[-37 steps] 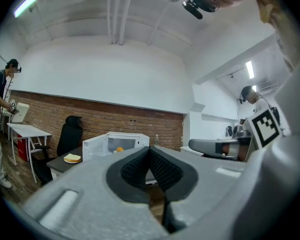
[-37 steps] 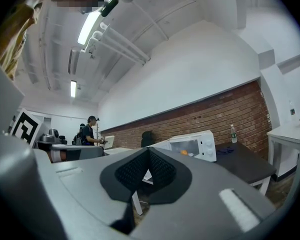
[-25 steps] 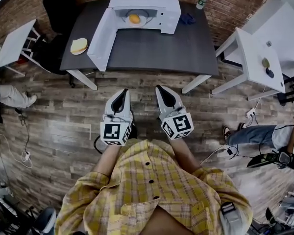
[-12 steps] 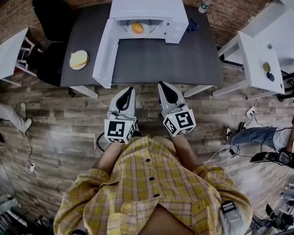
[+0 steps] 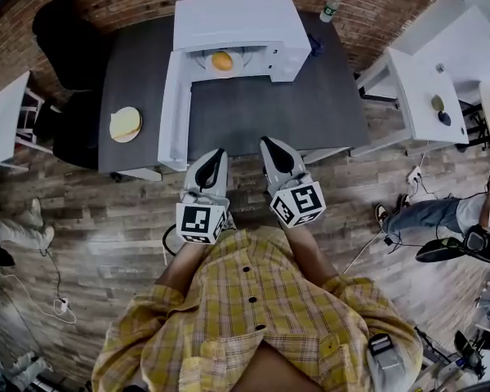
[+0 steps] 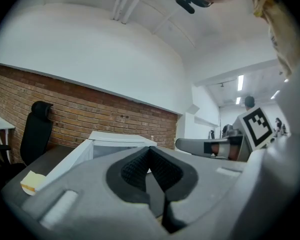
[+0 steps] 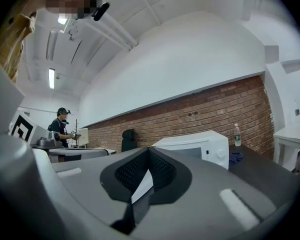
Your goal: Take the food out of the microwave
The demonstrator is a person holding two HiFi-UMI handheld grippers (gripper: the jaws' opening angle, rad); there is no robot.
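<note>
A white microwave (image 5: 237,23) stands at the back of the dark table (image 5: 302,113), its door (image 5: 173,109) swung open to the left. Inside, an orange round piece of food (image 5: 221,60) lies on a white plate. My left gripper (image 5: 213,157) and right gripper (image 5: 270,147) are held side by side at the table's near edge, pointing level at the microwave, both shut and empty. The left gripper view shows its jaws (image 6: 150,151) closed below the microwave (image 6: 122,139). Likewise, the right gripper view shows closed jaws (image 7: 149,151) with the microwave (image 7: 200,146) beyond them.
A plate with bread (image 5: 125,124) sits on the table left of the open door. A black chair (image 5: 65,47) stands at the far left, and a water bottle (image 5: 331,6) and blue cloth (image 5: 313,46) lie right of the microwave. A white side table (image 5: 416,104) is on the right.
Both grippers have come forward together from over the floor to the table's near edge. The microwave and table now sit closer. Both stay shut.
</note>
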